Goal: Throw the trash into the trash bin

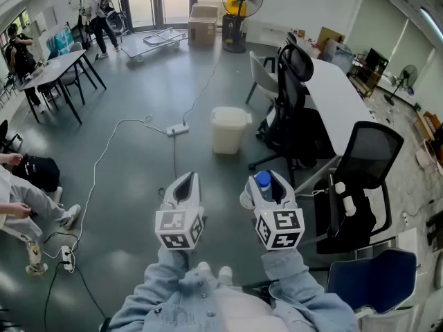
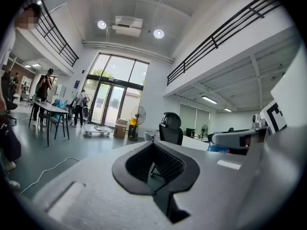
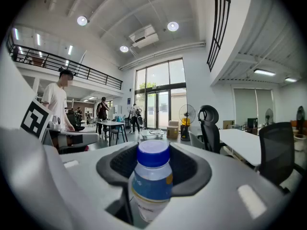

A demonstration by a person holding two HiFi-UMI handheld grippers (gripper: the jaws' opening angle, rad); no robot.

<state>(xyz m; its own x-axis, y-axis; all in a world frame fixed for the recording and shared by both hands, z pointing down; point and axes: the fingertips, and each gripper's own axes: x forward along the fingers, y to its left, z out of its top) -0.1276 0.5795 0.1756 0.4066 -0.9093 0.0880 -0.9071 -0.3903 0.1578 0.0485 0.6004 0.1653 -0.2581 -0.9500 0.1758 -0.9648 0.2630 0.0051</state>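
Standing off to the side here. The right tongs (image 1: 271, 185) are closed around a small bottle (image 3: 152, 176) with a blue cap and label. It sits upright between the curved pads, and the jaws are spread pretty wide to fit it. The left tongs (image 1: 183, 185) look closed up with nothing in them, held level next to the right ones.

So the trash is in hand and out in front of the person's chest. The bin (image 1: 228, 130) is on the floor (image 1: 138, 81) ahead, well apart from both tongs. Judging by that, the carry is the bit in hand and the drop isn't done yet.

What I'd worry about:

- A white cable (image 1: 104, 154) snakes across the floor to a power strip (image 1: 177, 128) just left of the bin. Walk up without looking and it's an easy snag.
- A black chair (image 1: 291, 109) sits right beside the bin on the other side, so the gap to approach through is tight-ish.
- I can't tell from here whether the bin's top is open or has a lid on. If it's lidded, the bottle would just bounce off.
- The bottle is round and smooth. Tilt the tongs down too soon and it could slide out short of the bin.
- Let go from too far off and it could clip the rim and roll away.
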